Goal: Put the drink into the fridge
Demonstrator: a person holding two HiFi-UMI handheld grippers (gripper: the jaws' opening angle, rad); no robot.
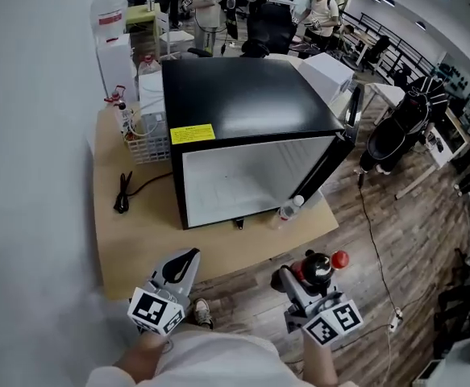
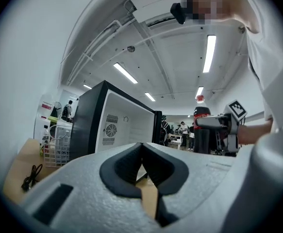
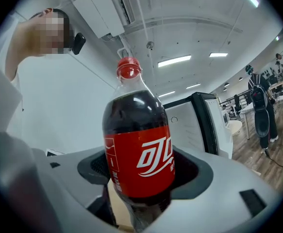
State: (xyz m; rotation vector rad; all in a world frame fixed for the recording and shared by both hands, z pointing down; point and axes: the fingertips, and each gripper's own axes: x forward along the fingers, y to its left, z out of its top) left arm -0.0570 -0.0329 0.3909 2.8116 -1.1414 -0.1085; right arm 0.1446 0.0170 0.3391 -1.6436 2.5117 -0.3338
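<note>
The drink is a dark cola bottle (image 3: 139,149) with a red label and red cap, held upright between the jaws of my right gripper (image 3: 140,178). In the head view that gripper (image 1: 305,277) and the bottle (image 1: 320,266) hover over the floor, in front of the table's near edge. The black mini fridge (image 1: 243,95) stands on the wooden table (image 1: 138,232); its door (image 1: 341,139) is swung open to the right and the inside is white. My left gripper (image 1: 185,263) is at the lower left, jaws together and holding nothing; its pads (image 2: 131,164) meet in the left gripper view.
A small clear bottle (image 1: 289,209) stands on the table by the fridge's front right corner. Left of the fridge are a white wire basket (image 1: 147,139) and a black cable (image 1: 122,192). A black bag (image 1: 396,135) and desks stand to the right, with people at the back.
</note>
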